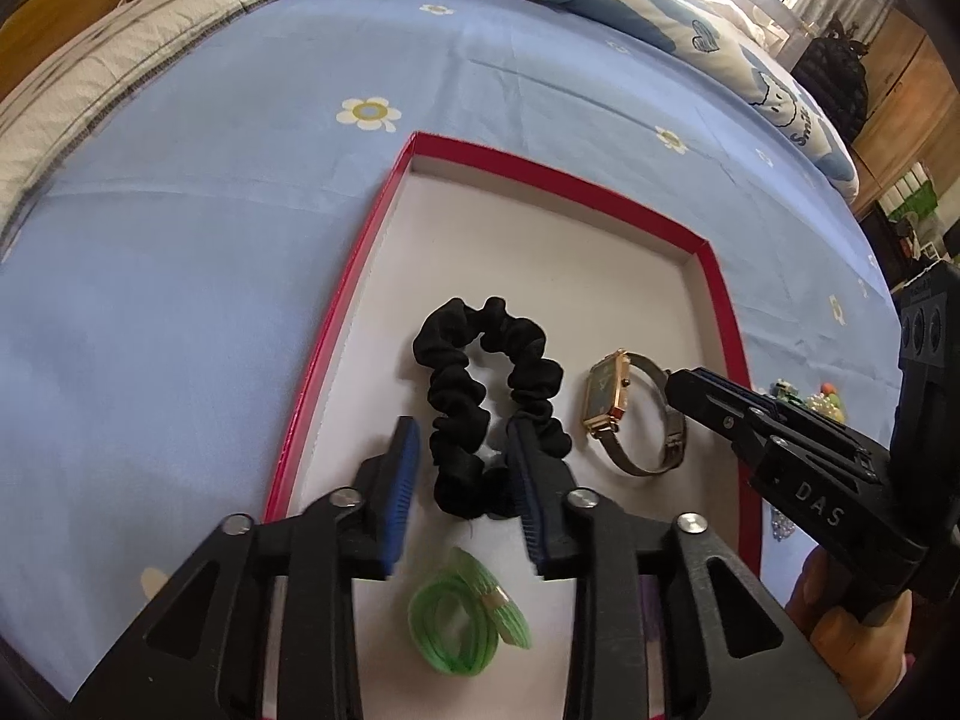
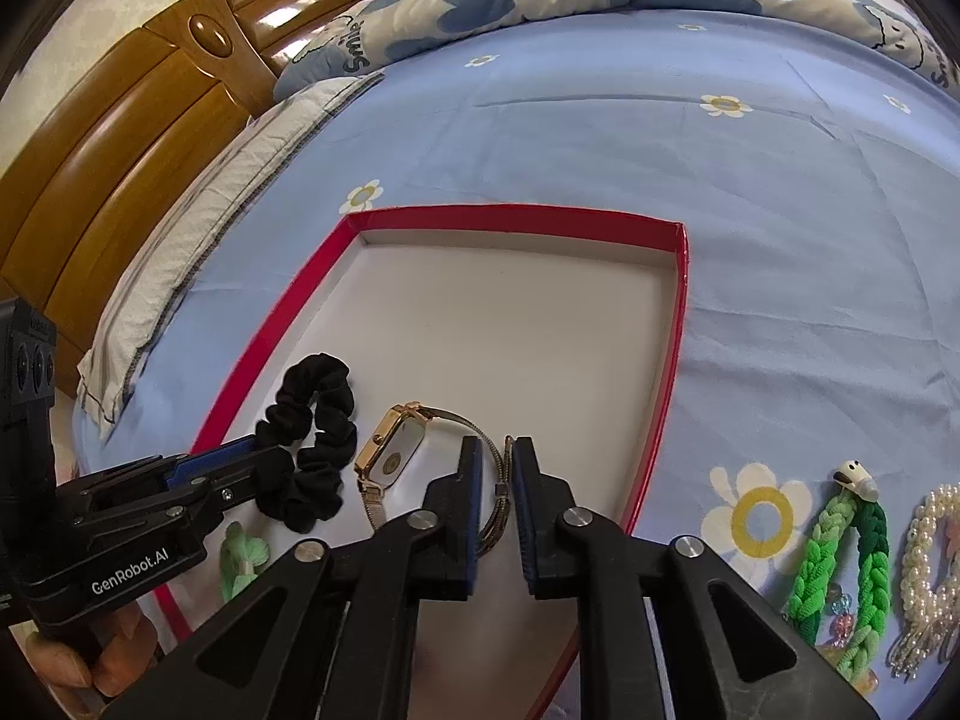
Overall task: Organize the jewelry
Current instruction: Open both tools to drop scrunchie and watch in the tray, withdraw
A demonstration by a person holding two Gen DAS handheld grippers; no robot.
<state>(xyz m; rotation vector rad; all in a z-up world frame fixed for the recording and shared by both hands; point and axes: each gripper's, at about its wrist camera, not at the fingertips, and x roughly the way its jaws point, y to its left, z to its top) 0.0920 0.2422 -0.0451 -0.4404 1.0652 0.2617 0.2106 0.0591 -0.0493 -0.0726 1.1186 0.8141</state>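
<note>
I hold my left tongs point(image 1: 462, 480) low over the red box point(image 1: 336, 324) that sits on the blue bed sheet point(image 1: 180, 240). They are spread apart, and the near end of the black scrunchie point(image 1: 486, 396) lies between the two blue pads; the right pad touches it, the left pad does not. The scrunchie rests on the white floor of the box, near its left wall. Closer to me in the box lies a green hair tie point(image 1: 468, 618), coiled up, under my left tongs. My right tongs point(image 2: 497, 492) are almost pressed together, with only a thin gap, and the thin metal band of the gold watch point(image 2: 396, 450) runs through that gap. I cannot tell if the pads are really squeezing the band or just sitting around it. The watch lies in the box just to the right of the scrunchie, tipped on its side with its face turned up and away. Outside the box, on the sheet to the right, lie a green braided band point(image 2: 840, 570) with a small white charm and a pearl hair clip point(image 2: 927, 564), side by side
</note>
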